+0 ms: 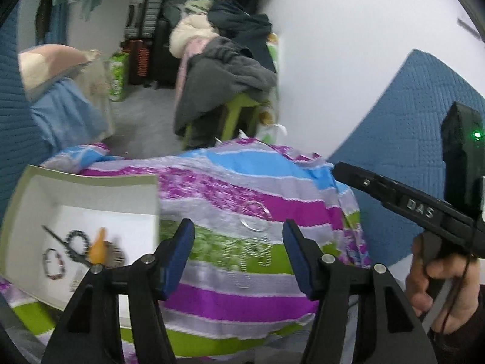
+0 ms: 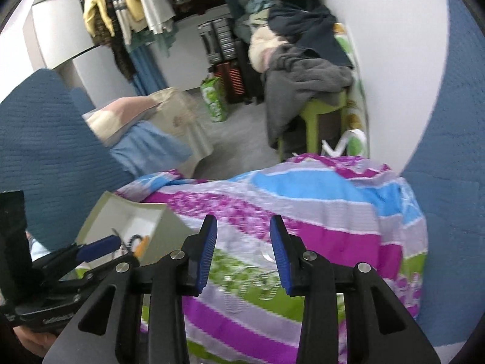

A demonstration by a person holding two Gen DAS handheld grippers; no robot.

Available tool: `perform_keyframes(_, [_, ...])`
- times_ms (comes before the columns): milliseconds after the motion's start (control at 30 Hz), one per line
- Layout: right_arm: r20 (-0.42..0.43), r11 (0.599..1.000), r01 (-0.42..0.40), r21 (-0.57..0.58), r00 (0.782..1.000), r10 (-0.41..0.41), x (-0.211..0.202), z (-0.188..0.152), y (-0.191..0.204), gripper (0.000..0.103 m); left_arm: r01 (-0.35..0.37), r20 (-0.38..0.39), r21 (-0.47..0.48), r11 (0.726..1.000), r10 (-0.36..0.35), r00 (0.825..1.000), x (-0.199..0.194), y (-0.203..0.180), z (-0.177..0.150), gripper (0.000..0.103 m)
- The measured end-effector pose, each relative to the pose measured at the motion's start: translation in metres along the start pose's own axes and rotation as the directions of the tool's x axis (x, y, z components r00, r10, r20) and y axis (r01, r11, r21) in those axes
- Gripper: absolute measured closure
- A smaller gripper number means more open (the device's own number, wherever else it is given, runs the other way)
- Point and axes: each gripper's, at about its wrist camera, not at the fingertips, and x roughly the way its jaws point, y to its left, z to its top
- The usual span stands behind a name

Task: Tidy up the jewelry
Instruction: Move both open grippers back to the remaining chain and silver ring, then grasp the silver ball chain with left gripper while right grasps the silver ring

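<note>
Blurred by motion throughout, both views. Smeared beyond naming: small pieces inside the white box [image 1: 78, 194], apart from a dark beaded ring [image 1: 79, 240], a second beaded loop [image 1: 54, 264] and an orange shape [image 1: 98, 247]. Near corner of that box hidden behind the left gripper [image 1: 238, 256]. Faint and hard to read: two clear rings [image 1: 254, 216] on the striped cloth [image 1: 303, 212]. Cut off at the right edge in the left wrist view: the right gripper [image 2: 243, 253]; tips out of sight there. Mostly hidden in the right wrist view: box contents [image 2: 138, 241] behind a blue-tipped finger [image 2: 98, 250]
</note>
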Motion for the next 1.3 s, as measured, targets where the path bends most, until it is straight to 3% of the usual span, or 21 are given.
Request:
perform_keyframes(100, [-0.001, 1.000, 0.007, 0.011, 1.000, -0.007, 0.007, -0.006, -0.020, 0.069, 0.017, -0.030, 0.014, 1.000, -0.016, 0.999, 0.019, -0.015, -0.008, 0.044])
perform_keyframes(333, [-0.092, 1.000, 0.014, 0.019, 0.996, -0.012, 0.058, -0.039, -0.054, 0.069, 0.016, -0.120, 0.038, 0.999, -0.011, 0.993, 0.074, -0.031, -0.040, 0.045])
perform_keyframes(367, [-0.100, 1.000, 0.008, 0.019, 0.995, -0.006, 0.064, -0.043, -0.057, 0.070, 0.014, -0.130, 0.042, 0.999, -0.008, 0.992, 0.081, -0.030, -0.045, 0.049])
perform_keyframes(467, [-0.132, 1.000, -0.002, 0.009, 0.991, 0.003, 0.087, -0.053, -0.064, 0.078, -0.004, -0.174, 0.057, 0.998, 0.014, 0.985, 0.105, -0.029, -0.055, 0.052])
perform_keyframes(667, [-0.195, 0.999, -0.025, -0.023, 0.981, 0.020, 0.131, -0.060, -0.069, 0.083, -0.061, -0.221, 0.087, 0.994, 0.079, 0.972, 0.144, -0.020, -0.069, 0.057])
perform_keyframes(933, [-0.225, 0.994, -0.012, -0.105, 0.974, -0.012, 0.173, -0.055, -0.069, 0.084, -0.071, -0.231, 0.060, 0.996, 0.083, 0.969, 0.160, -0.006, -0.065, 0.058])
perform_keyframes(1200, [-0.233, 0.966, 0.030, -0.257, 0.968, -0.092, 0.189, -0.060, -0.058, 0.092, -0.096, -0.245, 0.115, 0.989, 0.122, 0.962, 0.171, -0.010, -0.070, 0.061])
perform_keyframes(1300, [-0.238, 0.965, 0.035, -0.261, 0.966, -0.100, 0.190, -0.060, -0.057, 0.098, -0.120, -0.248, 0.129, 0.984, 0.149, 0.957, 0.174, -0.007, -0.074, 0.061])
